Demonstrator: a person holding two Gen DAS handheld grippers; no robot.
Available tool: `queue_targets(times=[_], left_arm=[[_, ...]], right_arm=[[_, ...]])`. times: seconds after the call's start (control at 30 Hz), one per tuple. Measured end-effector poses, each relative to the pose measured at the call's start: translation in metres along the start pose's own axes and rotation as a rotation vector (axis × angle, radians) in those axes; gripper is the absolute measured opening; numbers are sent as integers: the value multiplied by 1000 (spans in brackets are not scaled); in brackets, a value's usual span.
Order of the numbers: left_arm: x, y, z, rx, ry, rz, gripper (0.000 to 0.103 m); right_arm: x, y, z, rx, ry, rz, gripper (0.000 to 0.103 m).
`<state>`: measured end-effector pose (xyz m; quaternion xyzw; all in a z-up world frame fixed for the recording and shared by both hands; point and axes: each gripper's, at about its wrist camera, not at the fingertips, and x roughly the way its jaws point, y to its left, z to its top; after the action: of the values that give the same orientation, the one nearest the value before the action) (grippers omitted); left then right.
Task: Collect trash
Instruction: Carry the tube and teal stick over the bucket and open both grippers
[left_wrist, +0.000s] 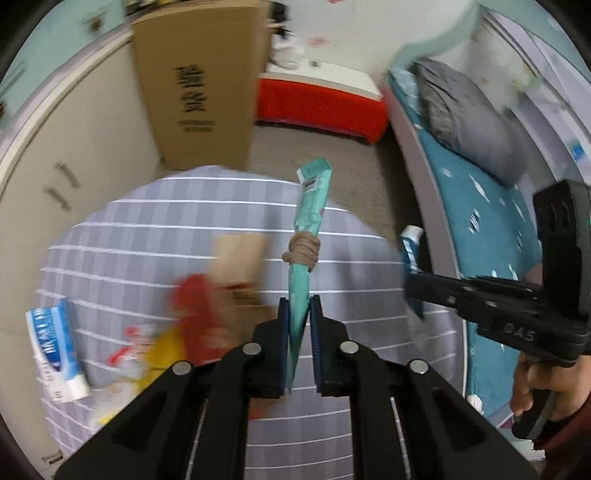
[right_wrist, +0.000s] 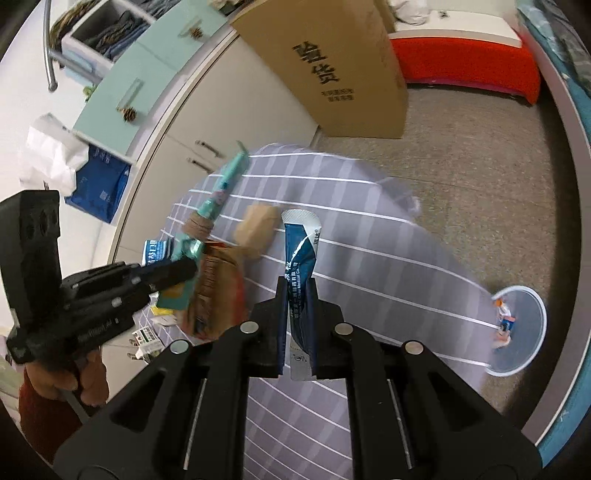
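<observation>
My left gripper (left_wrist: 299, 314) is shut on a long teal wrapper (left_wrist: 308, 206) with a knot of brown string around its middle, held above the grey striped cloth (left_wrist: 147, 229). My right gripper (right_wrist: 299, 295) is shut on a dark blue sachet (right_wrist: 300, 243) with a white top edge. The right gripper also shows in the left wrist view (left_wrist: 413, 280), to the right of the left one. More trash lies on the cloth: a blue and white box (left_wrist: 55, 347), a brown paper bag (left_wrist: 240, 258), and blurred red and yellow wrappers (left_wrist: 192, 310).
A tall cardboard box (left_wrist: 199, 85) stands beyond the cloth against white cabinets (left_wrist: 74, 147). A red and white chest (left_wrist: 321, 103) sits at the back. A bed with a blue sheet (left_wrist: 480, 206) runs along the right. A round lid with small wrappers (right_wrist: 517, 328) lies on the floor.
</observation>
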<state>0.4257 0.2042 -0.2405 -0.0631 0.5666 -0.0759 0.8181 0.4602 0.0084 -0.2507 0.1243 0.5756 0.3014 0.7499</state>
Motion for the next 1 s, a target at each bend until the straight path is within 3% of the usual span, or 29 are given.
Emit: queue_targets(times=[0.3, 0.5, 0.63, 0.83, 0.9, 0.93, 1.0], left_arm=[[76, -152, -6, 39, 112, -115, 10], [142, -248, -24, 48, 191, -153, 10], [184, -287, -39, 42, 249, -134, 10], [226, -307, -46, 18, 296, -105, 10], [236, -309, -47, 13, 311, -94, 10], [241, -311, -47, 11, 316, -90, 10], [249, -315, -48, 18, 323, -79, 10]], right_arm=[[-77, -137, -50, 149, -32, -96, 10], [-100, -234, -97, 271, 4, -192, 10], [-99, -279, -116, 307, 22, -227, 10], [-89, -324, -124, 323, 8, -245, 12], [-84, -336, -127, 329, 14, -242, 22], [-82, -341, -129, 336, 17, -247, 37], [-84, -345, -132, 345, 7, -263, 50]])
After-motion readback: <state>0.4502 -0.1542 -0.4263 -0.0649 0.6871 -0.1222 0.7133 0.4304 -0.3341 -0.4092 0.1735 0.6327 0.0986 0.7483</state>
